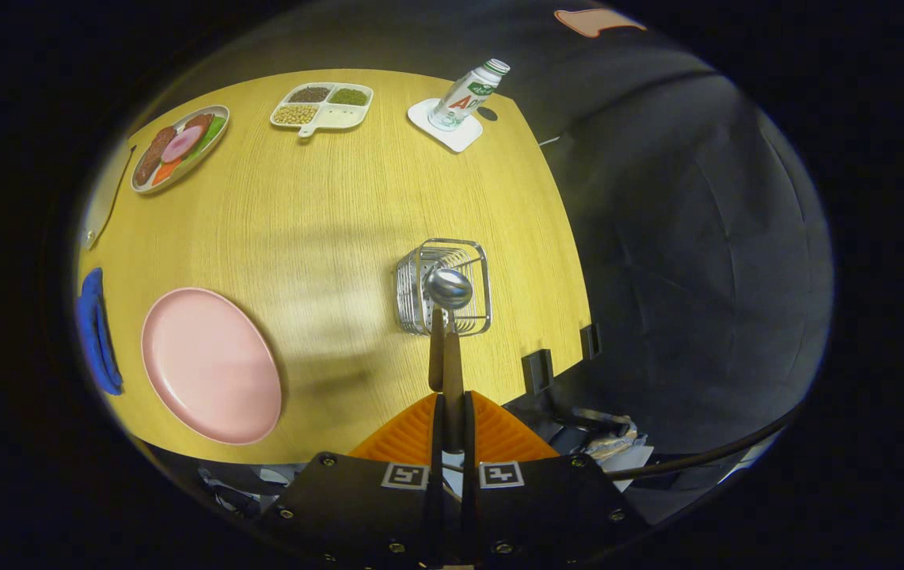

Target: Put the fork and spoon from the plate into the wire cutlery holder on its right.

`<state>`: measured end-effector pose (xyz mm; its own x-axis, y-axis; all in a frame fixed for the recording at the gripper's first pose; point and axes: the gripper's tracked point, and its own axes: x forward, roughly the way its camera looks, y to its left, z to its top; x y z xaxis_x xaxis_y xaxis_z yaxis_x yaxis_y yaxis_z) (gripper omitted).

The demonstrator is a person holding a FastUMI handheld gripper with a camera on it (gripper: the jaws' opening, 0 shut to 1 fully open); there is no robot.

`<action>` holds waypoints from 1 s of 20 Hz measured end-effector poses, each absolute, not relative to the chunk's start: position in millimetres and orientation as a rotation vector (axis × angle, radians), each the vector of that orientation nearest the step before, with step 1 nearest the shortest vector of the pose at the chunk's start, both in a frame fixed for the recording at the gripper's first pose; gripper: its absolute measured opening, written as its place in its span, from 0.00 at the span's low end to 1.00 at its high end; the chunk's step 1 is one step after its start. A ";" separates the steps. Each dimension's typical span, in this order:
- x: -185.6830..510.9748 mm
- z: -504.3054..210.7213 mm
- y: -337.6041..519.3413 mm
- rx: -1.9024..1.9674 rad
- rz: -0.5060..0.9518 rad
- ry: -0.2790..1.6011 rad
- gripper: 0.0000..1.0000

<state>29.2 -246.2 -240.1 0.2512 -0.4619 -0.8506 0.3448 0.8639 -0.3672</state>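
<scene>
I have the gripper (452,404) held above the near right part of the wooden table (357,206), its orange fingers (412,435) nearly closed and pinched on the handle of the spoon (447,317). The spoon stands out ahead of the fingers, its shiny bowl over the open top of the wire cutlery holder (444,286). Whether the bowl touches the wire I cannot tell. I cannot make out the fork; something thin runs alongside the spoon handle, but it is too slim to name.

To the left of the holder, well apart from it, sits the pink plate (210,364), bare on top. A blue cloth (96,332) lies just beyond the plate at the left edge of the table. On the far side I see an oval dish of food (180,147), a divided white tray of beans and grains (322,106), and a bottle (468,95) standing on a white coaster (446,127). Two dark clips (563,356) grip the near right table edge, just right of the holder. Nothing lies between the fingers and the holder except the spoon itself.
</scene>
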 end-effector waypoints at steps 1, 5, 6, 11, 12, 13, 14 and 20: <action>29.7 -239.9 -246.8 -0.115 -0.546 1.198 0.09; 30.6 -240.1 -248.1 -0.108 -0.530 1.202 0.09; 30.9 -239.4 -248.1 -0.108 -0.526 1.200 0.09; 29.9 -232.0 -250.9 -0.143 -0.524 1.189 0.15; 32.5 -229.2 -251.6 -0.141 -0.521 1.178 0.16; 34.3 -228.4 -251.0 -0.132 -0.516 1.169 0.22; 31.8 -229.3 -248.9 -0.128 -0.516 1.167 0.33; 25.9 -225.5 -245.0 -0.146 -0.507 1.159 0.33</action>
<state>25.9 -245.0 -225.5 0.3027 -0.4542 -0.8379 0.3066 0.8788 -0.3656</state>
